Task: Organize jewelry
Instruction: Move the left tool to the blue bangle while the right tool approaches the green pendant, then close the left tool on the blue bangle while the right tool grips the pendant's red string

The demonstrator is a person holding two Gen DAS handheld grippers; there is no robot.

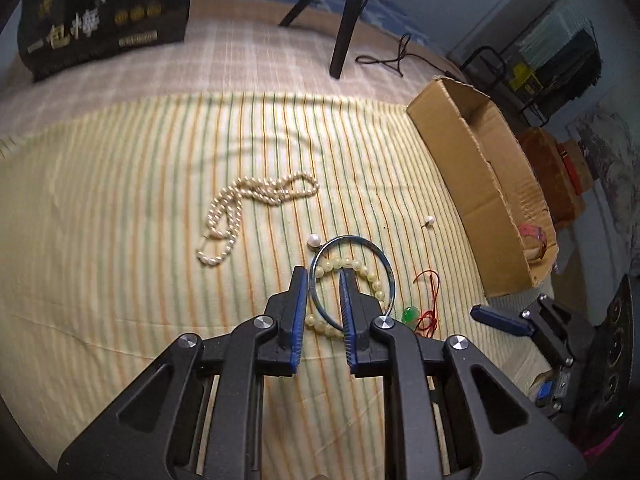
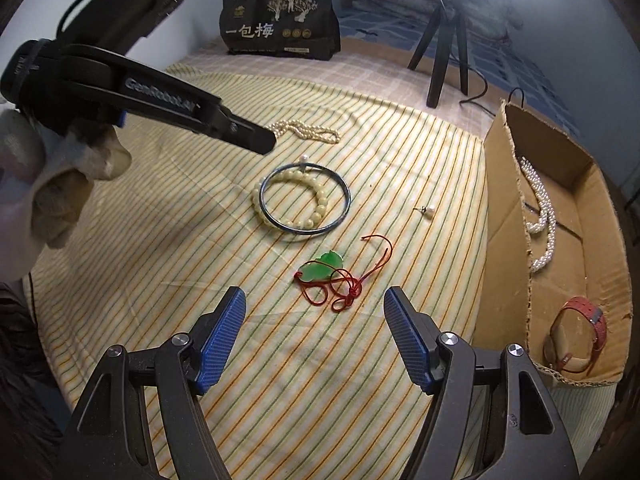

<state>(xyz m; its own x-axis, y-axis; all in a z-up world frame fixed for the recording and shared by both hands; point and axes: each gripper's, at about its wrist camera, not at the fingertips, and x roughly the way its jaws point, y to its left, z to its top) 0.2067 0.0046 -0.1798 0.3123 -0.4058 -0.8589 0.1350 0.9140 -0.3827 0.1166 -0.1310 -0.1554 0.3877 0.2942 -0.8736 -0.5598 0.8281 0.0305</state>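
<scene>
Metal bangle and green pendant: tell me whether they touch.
Apart. The right wrist view shows striped cloth between the metal bangle and the green pendant.

Cardboard box wall hides its contents.

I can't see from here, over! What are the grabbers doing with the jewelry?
Left gripper open above metal bangle. Right gripper open, near green pendant. Cardboard box holds pearls, watch. Nothing blocking.
</scene>
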